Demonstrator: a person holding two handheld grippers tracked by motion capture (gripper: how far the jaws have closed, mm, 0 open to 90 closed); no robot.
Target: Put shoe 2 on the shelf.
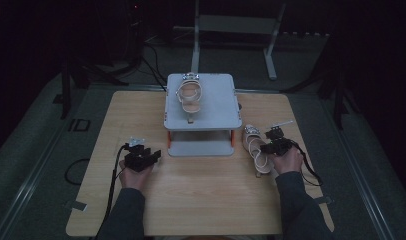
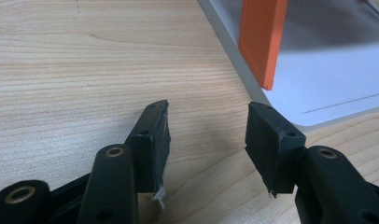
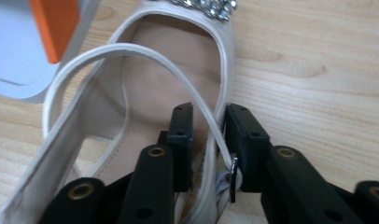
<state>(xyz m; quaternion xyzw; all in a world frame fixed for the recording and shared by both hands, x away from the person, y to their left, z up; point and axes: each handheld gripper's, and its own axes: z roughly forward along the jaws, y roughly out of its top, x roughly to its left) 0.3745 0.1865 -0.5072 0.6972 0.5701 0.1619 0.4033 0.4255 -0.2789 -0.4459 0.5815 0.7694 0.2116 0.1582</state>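
My right gripper [image 3: 208, 140] has its jaws drawn narrow around the side wall and thin strap of a pale sandal [image 3: 145, 74] lying flat on the wooden table [image 1: 201, 185]; whether the pads press on it I cannot tell for certain, though the strap and its small buckle [image 3: 233, 171] sit directly between them and the gap looks taken up. The sandal's jewelled toe trim [image 3: 208, 5] lies straight ahead of the jaws. Ahead and to the left of this gripper stands a grey two-tier rack [image 1: 203, 100], whose orange post [image 3: 54, 25] and lower shelf edge come close beside the sandal, crowding that side. On the rack's top shelf a second sandal [image 1: 190, 95] rests, well apart from my grip. My left gripper [image 2: 208, 140] stands about half open with nothing between its jaws, low over bare wood; just ahead and to its right the rack's base plate and another orange post [image 2: 262, 39] stand near.
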